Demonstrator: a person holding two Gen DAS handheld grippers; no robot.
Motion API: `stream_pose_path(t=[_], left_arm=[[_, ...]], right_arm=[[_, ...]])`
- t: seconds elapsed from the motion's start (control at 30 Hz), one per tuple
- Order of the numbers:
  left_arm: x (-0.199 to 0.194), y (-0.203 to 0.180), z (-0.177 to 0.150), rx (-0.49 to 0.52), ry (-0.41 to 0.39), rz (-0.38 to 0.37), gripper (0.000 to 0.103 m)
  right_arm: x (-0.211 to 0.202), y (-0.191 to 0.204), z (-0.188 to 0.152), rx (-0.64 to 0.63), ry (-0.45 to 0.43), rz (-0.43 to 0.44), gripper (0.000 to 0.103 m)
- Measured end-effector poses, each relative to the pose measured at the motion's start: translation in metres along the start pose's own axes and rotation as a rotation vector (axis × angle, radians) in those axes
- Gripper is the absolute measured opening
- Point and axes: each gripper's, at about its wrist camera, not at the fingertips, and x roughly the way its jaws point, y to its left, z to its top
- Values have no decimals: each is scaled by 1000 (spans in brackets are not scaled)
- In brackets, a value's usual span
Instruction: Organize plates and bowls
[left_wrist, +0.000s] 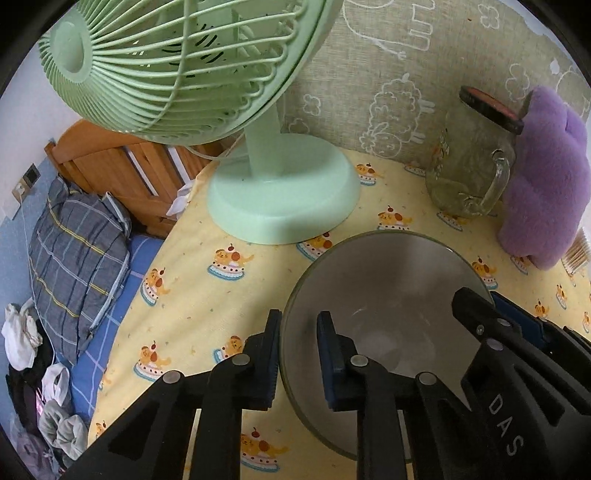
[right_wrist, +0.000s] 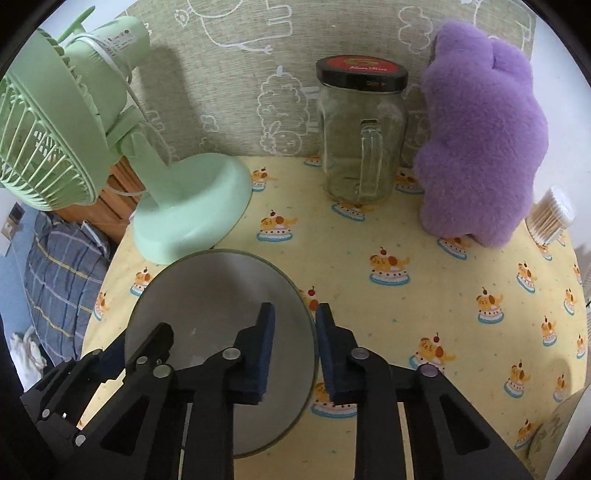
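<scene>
Bowl (left_wrist: 373, 288) rim between both hand-held grippers' pinched pads.

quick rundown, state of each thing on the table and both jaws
bowl: upright, empty, gripped on opposite rims
left gripper: jaws shut on the bowl's left rim
right gripper: jaws shut on the bowl's right rim
glass jar: upright, lid on, looks empty
fan: standing; spinning or not, unclear
purple plush: upright against the wall

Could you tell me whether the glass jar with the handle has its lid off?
No, the glass jar beside the purple plush toy carries its black-rimmed red lid.
</scene>
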Motion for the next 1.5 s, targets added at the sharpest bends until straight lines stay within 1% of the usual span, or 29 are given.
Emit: stream_pose_path(t=[0.17,0.4,0.57,0.77,0.97,1.17,1.3,1.5], left_arm=[[-2,2,-1,-3,16,-4,16],[-11,3,-10,2,37,-14,17],[-25,7,-20,8,39,-9,17],[-44,10,-27,11,24,-13,17],[-73,15,-38,11,-9,-23,17],[-99,19,-51,21,-12,-42,17],[-117,25,-62,31,-35,-45,17],[-138,35,-82,61,-33,-54,17]], right_arm=[[-3,1,0,0,3,-7,23],[-15,1,-10,-6,11,-18,23],[-26,3,-19,-7,24,-16,23],[-44,6,-28,-10,11,-17,23],[-74,10,-40,-17,-12,-24,23],[-106,14,-57,-11,-28,-40,23],[-128,18,-71,-5,-47,-38,23],[-152,26,-96,20,-53,-44,23]])
